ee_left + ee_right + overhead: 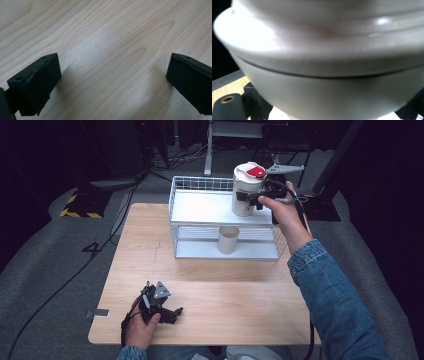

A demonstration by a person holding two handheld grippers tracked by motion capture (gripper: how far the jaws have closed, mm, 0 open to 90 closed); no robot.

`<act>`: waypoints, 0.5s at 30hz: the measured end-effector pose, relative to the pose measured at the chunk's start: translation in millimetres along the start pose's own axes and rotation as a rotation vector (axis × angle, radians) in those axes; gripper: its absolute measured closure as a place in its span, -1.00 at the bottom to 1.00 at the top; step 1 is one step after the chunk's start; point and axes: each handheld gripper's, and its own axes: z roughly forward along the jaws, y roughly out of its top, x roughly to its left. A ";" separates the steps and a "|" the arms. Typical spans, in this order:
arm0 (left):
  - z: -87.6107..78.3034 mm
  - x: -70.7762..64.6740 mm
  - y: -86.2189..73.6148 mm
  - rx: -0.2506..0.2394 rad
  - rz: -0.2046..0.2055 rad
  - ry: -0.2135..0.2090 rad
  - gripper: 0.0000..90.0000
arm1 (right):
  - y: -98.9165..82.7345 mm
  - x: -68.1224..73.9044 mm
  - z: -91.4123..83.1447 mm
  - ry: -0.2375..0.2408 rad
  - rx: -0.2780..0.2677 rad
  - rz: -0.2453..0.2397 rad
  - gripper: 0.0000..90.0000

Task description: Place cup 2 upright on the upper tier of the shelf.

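One lidded white tumbler (246, 190), rigid, smooth and likely slippery, hangs over the wire rack's (180, 205) top shelf, right gripper (252, 198) clamped round its body below the lid; left gripper (112, 75) gapes empty.

A pale wooden counter (165, 270) stands on grey carpet (45, 255). At ten o'clock a yellow-and-black striped base (80, 202) sits on the floor, with black cables (65, 280) trailing past. At twelve o'clock a white desk frame (210, 150) rises into darkness.
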 end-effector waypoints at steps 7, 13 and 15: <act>0.0 0.0 0.0 0.000 0.000 0.000 -0.99 | 0.9 -0.3 0.4 0.005 0.008 -0.003 -0.76; 0.0 0.0 0.0 0.000 0.000 0.000 -0.99 | 0.1 0.0 -2.1 -0.005 0.018 -0.017 -0.75; 0.2 -0.2 -0.1 -0.002 -0.003 -0.001 -0.99 | -0.5 0.4 -4.4 -0.011 0.018 -0.019 -0.74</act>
